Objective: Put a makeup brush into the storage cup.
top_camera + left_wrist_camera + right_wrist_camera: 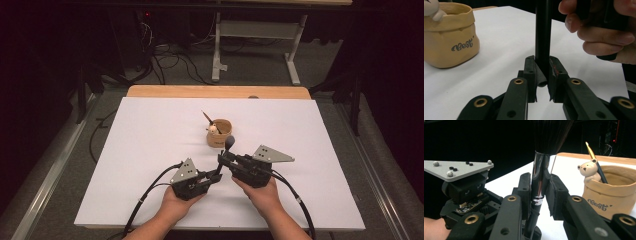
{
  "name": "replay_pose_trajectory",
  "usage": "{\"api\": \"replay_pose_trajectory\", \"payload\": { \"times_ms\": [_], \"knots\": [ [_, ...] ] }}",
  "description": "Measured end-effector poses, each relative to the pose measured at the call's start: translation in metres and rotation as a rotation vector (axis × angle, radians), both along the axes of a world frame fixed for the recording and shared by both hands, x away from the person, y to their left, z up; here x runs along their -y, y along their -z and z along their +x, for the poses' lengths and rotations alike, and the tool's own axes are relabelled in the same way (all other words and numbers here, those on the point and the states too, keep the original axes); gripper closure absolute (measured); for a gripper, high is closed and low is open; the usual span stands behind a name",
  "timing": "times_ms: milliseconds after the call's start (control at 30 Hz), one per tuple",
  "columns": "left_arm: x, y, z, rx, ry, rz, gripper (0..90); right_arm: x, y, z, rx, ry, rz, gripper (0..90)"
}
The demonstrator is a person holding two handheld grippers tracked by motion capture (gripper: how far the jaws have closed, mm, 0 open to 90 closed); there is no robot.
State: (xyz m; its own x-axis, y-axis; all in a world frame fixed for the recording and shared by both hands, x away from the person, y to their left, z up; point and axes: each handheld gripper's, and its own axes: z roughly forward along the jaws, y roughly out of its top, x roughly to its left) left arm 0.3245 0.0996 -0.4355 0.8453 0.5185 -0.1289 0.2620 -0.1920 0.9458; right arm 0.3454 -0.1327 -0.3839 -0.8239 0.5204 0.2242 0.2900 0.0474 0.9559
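Nearest the person, the left gripper (216, 176) has its jaws drawn in narrow and clamped on the black handle of a makeup brush (225, 152); in the left gripper view the handle (543, 37) stands upright between the pads, pressed from both sides. Just beyond it, the right gripper (221, 159) takes the same brush higher up: in the right gripper view its jaws sit close on the shiny metal collar (539, 175), the left pad against it and the right pad touching or nearly so, with the dark bristles fanning out above. The brush stands upright over the table's near middle, its head just short of the tan pouch-shaped holder (220, 133). That holder stands close behind the grippers, with a small bear figure (588, 171) on its rim and a thin gold-tipped stick (591, 152) leaning inside. The white table sheet (150, 145) lies bare to the left, right and far side of the holder, up to the wooden far edge (215, 91).
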Motion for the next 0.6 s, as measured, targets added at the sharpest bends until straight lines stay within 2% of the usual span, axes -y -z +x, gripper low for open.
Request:
{"api": "replay_pose_trajectory", "payload": {
  "times_ms": [200, 600],
  "knots": [
    [0.0, 0.0001, 0.0002, 0.0, 0.0, 0.002, 78.5, 0.0002, 0.0004, 0.0013, -0.03, -0.01, 0.018, 78.3],
    [0.0007, 0.0003, 0.0, 0.001, 0.004, 0.009, 77.6, -0.0001, 0.0005, 0.0015, -0.031, -0.021, 0.018, 78.9]
  ]
}}
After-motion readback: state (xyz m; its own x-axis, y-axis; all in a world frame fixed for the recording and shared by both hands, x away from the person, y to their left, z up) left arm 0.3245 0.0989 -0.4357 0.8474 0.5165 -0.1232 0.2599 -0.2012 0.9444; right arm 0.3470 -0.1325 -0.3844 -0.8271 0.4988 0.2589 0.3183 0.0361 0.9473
